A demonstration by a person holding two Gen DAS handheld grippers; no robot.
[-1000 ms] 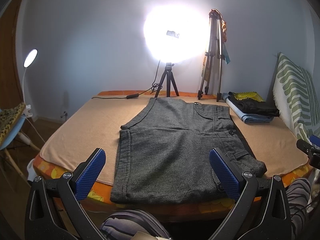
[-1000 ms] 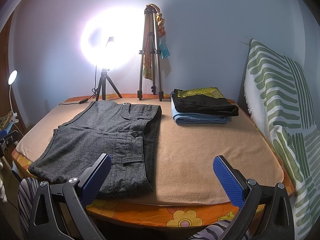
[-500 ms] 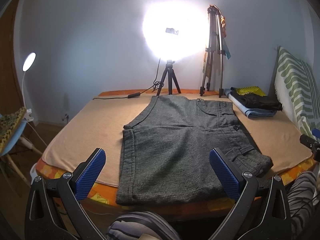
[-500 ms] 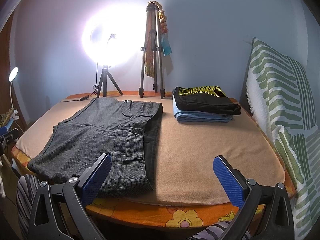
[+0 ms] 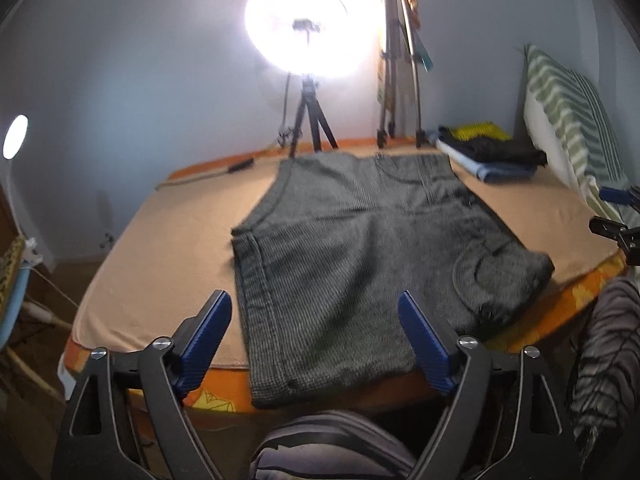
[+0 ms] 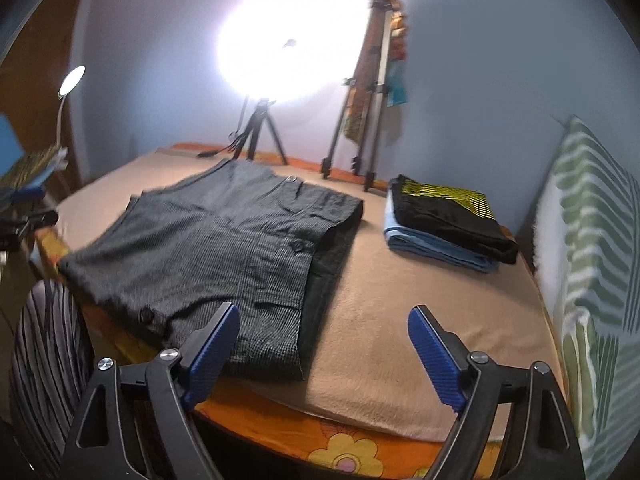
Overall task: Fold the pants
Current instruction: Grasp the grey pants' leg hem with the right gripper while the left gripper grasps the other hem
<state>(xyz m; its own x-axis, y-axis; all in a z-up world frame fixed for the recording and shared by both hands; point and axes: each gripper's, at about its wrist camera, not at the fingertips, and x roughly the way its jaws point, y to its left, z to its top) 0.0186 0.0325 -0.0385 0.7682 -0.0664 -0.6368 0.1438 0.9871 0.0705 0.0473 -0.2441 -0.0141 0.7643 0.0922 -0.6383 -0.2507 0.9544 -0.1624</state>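
The grey pants [image 5: 352, 248] lie folded flat on the tan blanket [image 6: 420, 312] of the bed, near its front edge. Both the left gripper [image 5: 316, 340] and the right gripper [image 6: 324, 352] hover before that edge, jaws released, grasping nothing. A stack of folded clothes [image 6: 448, 220] sits further right.

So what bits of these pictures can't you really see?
- Ring light: glare whites out its face in both views.
- Gray pants: motion blur smears the weave; the near hem hangs over the bed edge.
- Folded clothes: only the stack's outside shows.
- Second tripod: blurred, so what hangs from it is unclear.
- Striped fabric: cut off by the right view's edge.
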